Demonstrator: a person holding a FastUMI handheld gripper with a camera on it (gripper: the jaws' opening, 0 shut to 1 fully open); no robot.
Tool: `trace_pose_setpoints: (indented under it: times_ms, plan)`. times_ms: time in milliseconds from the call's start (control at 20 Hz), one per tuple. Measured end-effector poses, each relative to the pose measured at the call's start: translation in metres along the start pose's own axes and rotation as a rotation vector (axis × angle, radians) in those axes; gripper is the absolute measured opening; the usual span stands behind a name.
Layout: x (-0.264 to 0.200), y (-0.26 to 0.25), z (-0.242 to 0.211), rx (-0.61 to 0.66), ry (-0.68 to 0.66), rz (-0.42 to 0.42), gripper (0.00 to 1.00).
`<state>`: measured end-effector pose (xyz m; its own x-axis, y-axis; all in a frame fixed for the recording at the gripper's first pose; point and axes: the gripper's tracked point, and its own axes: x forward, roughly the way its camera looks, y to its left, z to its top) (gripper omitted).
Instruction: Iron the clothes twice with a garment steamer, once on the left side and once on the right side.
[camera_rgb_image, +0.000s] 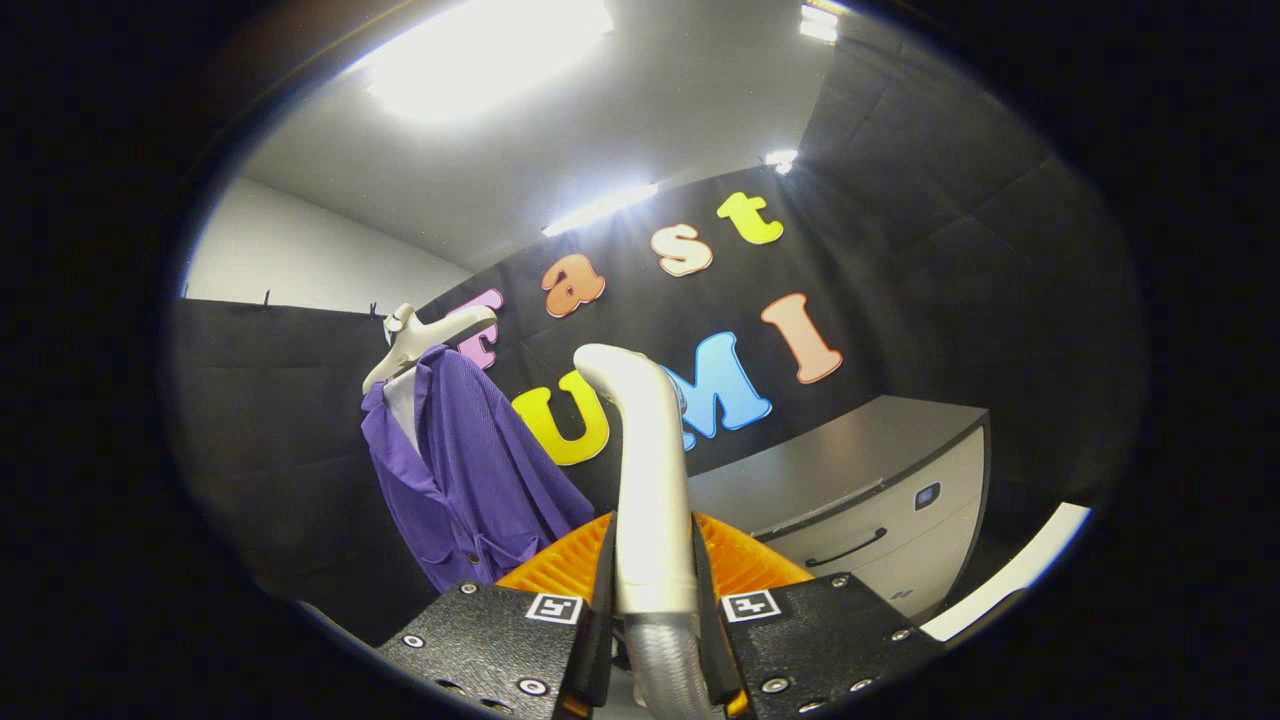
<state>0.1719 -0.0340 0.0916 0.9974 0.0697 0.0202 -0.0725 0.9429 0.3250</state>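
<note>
Gripping the pale steamer wand (652, 480) at bottom centre, the gripper (653, 600) has both fingers pressed against it, while a purple jacket (470, 470) hangs on a hanger (420, 340) left of centre.

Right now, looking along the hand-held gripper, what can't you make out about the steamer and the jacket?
- Steamer head: its steam face points away, unseen.
- Purple jacket: the hem is hidden behind the hand-held gripper; the far sleeve is turned away.
- Hose: cut off at the view's edge.
- Hanger: what it hangs from is too small.
</note>
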Motion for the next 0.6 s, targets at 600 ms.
trace_pose_setpoints:
  times_ms: [600]
  plan:
    - [-0.014, 0.076, 0.017, -0.069, -0.089, 0.107, 0.36]
